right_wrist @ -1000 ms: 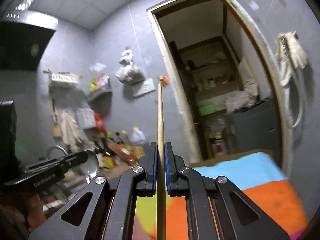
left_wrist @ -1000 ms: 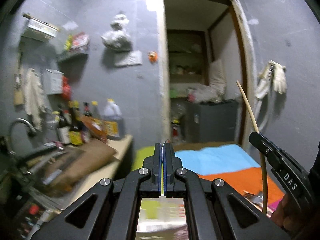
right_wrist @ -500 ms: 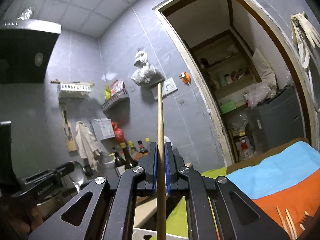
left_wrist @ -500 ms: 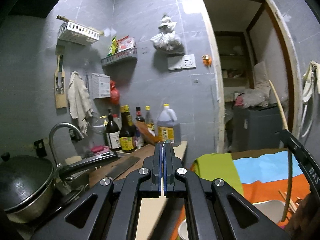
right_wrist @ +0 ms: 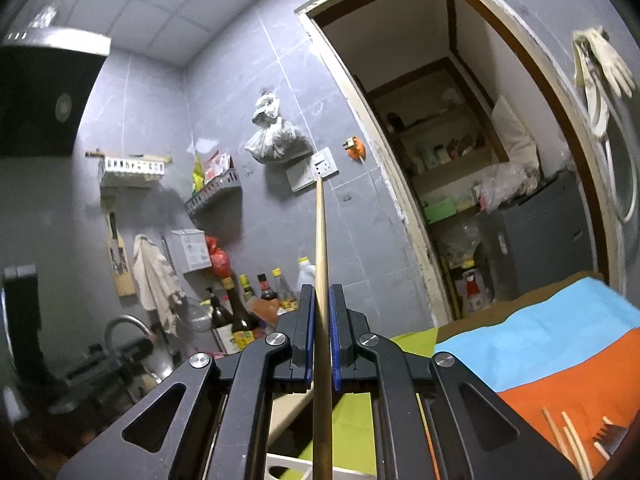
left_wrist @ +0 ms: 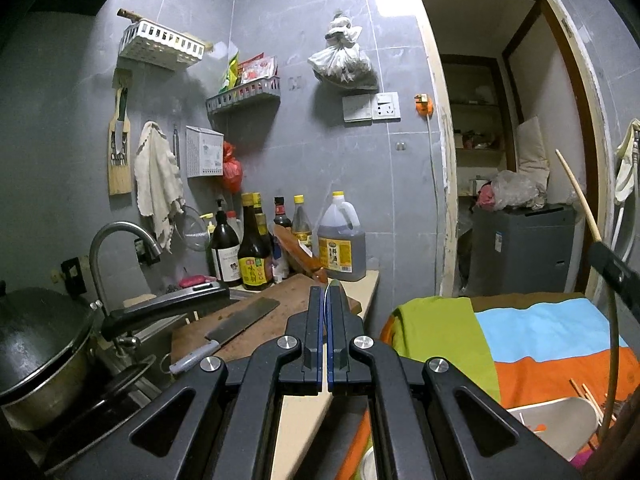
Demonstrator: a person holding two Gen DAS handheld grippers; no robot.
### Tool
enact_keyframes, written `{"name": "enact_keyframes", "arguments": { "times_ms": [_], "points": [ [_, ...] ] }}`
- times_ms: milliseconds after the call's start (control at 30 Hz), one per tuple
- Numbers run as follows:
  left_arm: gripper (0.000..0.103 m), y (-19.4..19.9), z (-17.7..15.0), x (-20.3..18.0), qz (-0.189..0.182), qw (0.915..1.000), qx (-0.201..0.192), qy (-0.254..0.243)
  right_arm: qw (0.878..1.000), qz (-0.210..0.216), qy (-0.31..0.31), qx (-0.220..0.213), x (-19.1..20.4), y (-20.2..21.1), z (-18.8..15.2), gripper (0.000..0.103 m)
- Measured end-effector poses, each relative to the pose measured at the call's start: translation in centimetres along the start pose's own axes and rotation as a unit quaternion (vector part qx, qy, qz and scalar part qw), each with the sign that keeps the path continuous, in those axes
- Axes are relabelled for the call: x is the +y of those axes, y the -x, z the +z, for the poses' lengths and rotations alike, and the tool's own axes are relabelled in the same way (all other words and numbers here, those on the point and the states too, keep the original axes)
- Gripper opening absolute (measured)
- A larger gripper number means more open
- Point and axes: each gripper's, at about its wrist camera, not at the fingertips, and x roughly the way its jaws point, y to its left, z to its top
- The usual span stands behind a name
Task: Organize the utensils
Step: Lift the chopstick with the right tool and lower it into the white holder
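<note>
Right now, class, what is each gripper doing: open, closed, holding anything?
Left gripper: closed on a thin metal utensil.
Right gripper: closed on a wooden chopstick.

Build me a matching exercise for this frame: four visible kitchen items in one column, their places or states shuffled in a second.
1. long wooden chopstick
2. steel cleaver with a grey handle
3. pale rubber gloves
4. thin metal utensil

A. lying on the wooden cutting board
B. clamped in the right tongs
C. hanging by the doorway
D. clamped in the left tongs

Pairs: 1-B, 2-A, 3-C, 4-D
</note>
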Motion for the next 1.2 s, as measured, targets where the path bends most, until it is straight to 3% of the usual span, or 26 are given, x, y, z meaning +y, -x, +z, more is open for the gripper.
{"name": "enact_keyframes", "arguments": {
  "times_ms": [500, 933, 1200],
  "points": [
    [0.0, -0.2, -0.6, -0.3, -0.015, 0.9999, 0.006, 0.004, 0.999, -0.039, 0.007, -0.009, 0.4, -0.8, -1.0, 0.005],
    [0.0, 0.1, -0.5, -0.4, -0.024, 0.9997, 0.001, 0.009, 0.999, -0.02, -0.046, -0.011, -1.0, -0.4, -0.3, 0.006],
    [0.0, 0.0, -0.4, -0.5, -0.028, 0.9995, 0.008, 0.007, 0.999, -0.019, -0.037, 0.019, -1.2, -0.4, -1.2, 0.006]
  ]
}}
